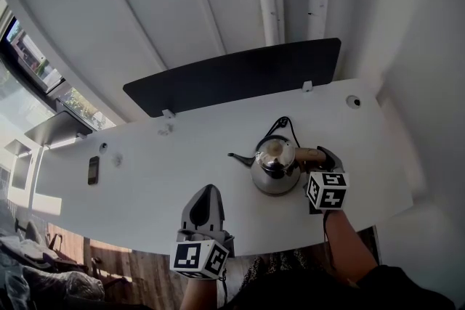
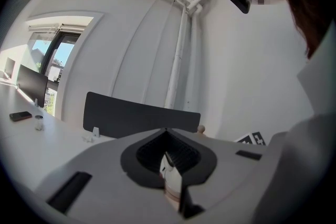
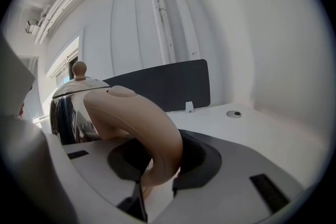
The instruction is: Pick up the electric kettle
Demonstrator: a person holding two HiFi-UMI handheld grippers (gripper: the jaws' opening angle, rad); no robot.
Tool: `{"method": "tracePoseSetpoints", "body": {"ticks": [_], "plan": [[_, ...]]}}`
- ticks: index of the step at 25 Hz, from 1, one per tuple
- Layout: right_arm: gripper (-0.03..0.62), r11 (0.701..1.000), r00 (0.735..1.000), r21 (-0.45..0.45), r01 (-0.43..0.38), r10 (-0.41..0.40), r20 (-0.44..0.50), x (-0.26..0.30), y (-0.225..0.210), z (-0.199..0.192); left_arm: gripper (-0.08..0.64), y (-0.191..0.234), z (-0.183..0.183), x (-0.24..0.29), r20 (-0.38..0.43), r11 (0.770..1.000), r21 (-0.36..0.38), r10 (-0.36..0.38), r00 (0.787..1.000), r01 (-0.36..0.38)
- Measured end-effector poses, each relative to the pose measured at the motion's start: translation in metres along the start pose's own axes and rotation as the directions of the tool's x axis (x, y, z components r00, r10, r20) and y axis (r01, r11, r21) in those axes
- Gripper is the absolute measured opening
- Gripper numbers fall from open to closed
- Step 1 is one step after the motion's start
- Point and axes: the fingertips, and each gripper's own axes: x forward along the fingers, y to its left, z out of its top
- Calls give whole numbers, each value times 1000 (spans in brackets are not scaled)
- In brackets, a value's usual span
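A shiny steel electric kettle (image 1: 275, 167) with a thin spout pointing left and a tan handle (image 1: 311, 155) stands on the white table (image 1: 182, 156), right of centre. My right gripper (image 1: 320, 157) is at the kettle's right side. In the right gripper view the curved tan handle (image 3: 142, 123) fills the gap between the jaws of that gripper (image 3: 157, 168), both pads touching it, and the kettle body (image 3: 68, 107) sits just beyond. My left gripper (image 1: 208, 191) hovers near the table's front edge, left of the kettle, its jaws (image 2: 167, 132) together with nothing held.
A black divider panel (image 1: 232, 76) runs along the table's far edge. The kettle's black cord (image 1: 285, 124) loops behind it. A dark phone (image 1: 93, 170) and a small jar (image 1: 116, 158) lie at far left, and a round grommet (image 1: 353, 101) at far right.
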Motion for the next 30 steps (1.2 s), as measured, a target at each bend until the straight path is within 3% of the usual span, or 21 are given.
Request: {"method": "tracePoseSetpoints", "body": {"ticks": [17,30], "plan": [[120,992,998,119,47,-52,45,-6,-9,18,-9,5,2,-11,11,1000,11,15,1000,-15],[123,992,996,122,-15,4,90,-55,2,66,-9,-5,10,-19,42,1000,-8,-11,999,11]]}}
